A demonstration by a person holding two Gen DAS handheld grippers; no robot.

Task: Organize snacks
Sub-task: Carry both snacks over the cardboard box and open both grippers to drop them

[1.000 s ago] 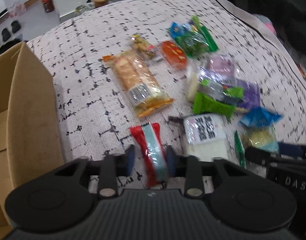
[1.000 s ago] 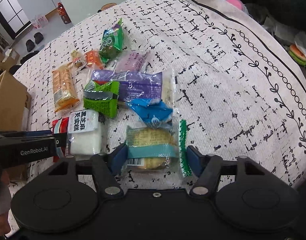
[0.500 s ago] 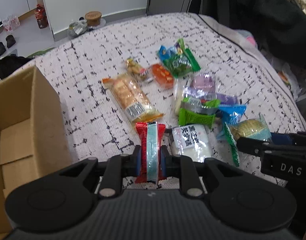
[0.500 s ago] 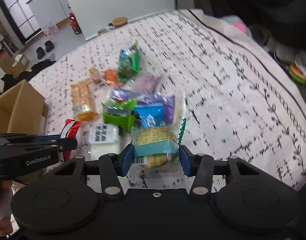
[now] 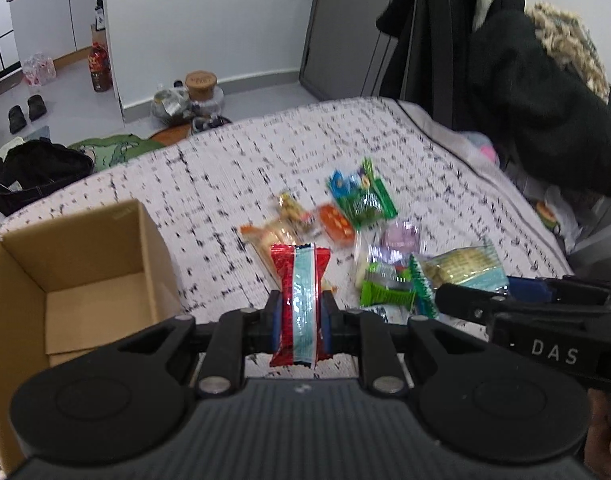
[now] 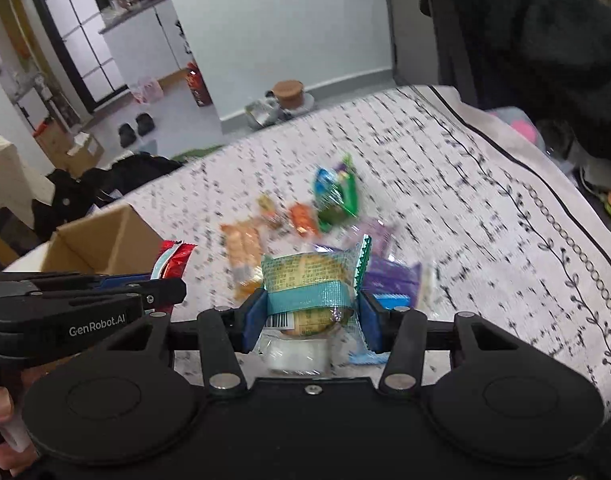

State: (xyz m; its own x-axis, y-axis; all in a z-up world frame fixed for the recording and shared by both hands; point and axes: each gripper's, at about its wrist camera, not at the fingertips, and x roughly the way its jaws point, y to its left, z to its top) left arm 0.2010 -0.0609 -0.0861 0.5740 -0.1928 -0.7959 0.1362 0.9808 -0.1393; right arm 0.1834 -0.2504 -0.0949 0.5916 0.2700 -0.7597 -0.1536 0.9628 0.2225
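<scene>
Left gripper (image 5: 301, 322): clamps a red foil snack packet with pale-blue stripe (image 5: 300, 280), beside the open brown cardboard box (image 5: 81, 264). Right gripper (image 6: 311, 318): clamps a clear-wrapped yellow cake with teal band (image 6: 309, 280), above the patterned white bedspread (image 6: 465, 208).

In the left wrist view, the white letters "DAS" stand on the side of the black plastic right gripper (image 5: 501, 298), which enters from the right edge. In the right wrist view, the white words "GenRobot.AI" stand on the side of the black plastic left gripper (image 6: 167, 290), which enters from the left edge. The clear snack packet with a teal band (image 6: 307, 294) carries a barcode and some small print, but this print is too fine to read. The other packets are blurred.
</scene>
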